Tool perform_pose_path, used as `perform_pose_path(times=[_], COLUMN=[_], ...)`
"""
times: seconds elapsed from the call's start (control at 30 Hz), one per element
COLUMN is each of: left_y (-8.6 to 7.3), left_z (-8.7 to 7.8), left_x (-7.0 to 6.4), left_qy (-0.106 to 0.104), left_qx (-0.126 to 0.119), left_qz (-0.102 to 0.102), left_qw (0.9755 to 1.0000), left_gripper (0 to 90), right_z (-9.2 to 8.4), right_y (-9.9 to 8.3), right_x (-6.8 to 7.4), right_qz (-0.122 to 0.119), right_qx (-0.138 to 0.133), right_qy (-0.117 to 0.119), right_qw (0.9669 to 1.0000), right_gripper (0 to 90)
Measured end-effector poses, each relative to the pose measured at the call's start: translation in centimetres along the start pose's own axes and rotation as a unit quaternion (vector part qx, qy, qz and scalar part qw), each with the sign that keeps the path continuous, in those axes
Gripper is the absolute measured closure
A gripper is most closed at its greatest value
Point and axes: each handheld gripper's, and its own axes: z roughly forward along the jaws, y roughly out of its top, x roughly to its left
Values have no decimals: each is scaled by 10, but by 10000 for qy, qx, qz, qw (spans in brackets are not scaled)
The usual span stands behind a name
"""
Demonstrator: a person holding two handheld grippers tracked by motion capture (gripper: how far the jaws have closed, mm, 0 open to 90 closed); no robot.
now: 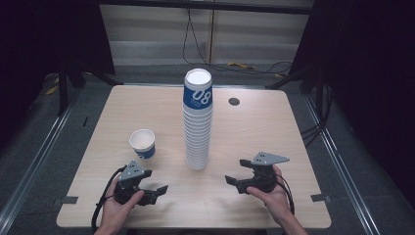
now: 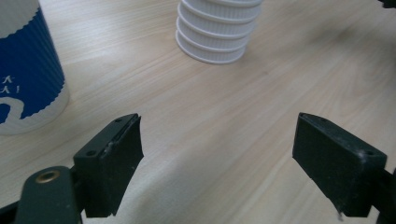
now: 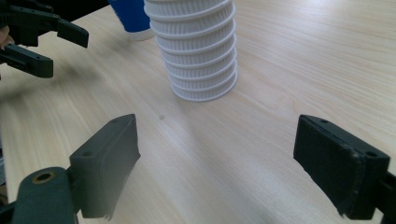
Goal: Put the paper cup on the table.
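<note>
Cup stack (image 1: 198, 122) mid-table, between gaping claws.

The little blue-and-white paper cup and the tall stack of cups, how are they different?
The little blue-and-white paper cup is one cup standing mouth-up; the tall stack of white ribbed paper cups is many, nested upside down. The single cup sits left near the left gripper; the stack stands mid-table and far taller. Both rest upright on the wooden table, untouched.

Lab: black curtains (image 1: 372, 73), floor cables (image 1: 244, 63), bare table (image 1: 254, 132).
</note>
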Motion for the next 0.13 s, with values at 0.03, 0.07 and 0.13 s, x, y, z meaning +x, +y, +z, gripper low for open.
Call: perform_pose_path(times=[0.03, 0.07, 0.13], left_y=[-1, -1, 0], left_z=[2, 3, 2], left_x=[2, 6, 12], left_qy=[1, -79, -62], left_qx=[37, 35, -48], left_qz=[-25, -102, -250], left_qw=[10000, 9999, 9997], left_gripper=[158, 158, 158], right_z=[0, 0, 1], right_y=[-1, -2, -4], right_x=[0, -1, -2], right_qz=[1, 14, 55], right_qx=[-3, 14, 26], right_qy=[-36, -72, -215], right_qw=[10000, 10000, 9997], right_gripper=[141, 141, 156])
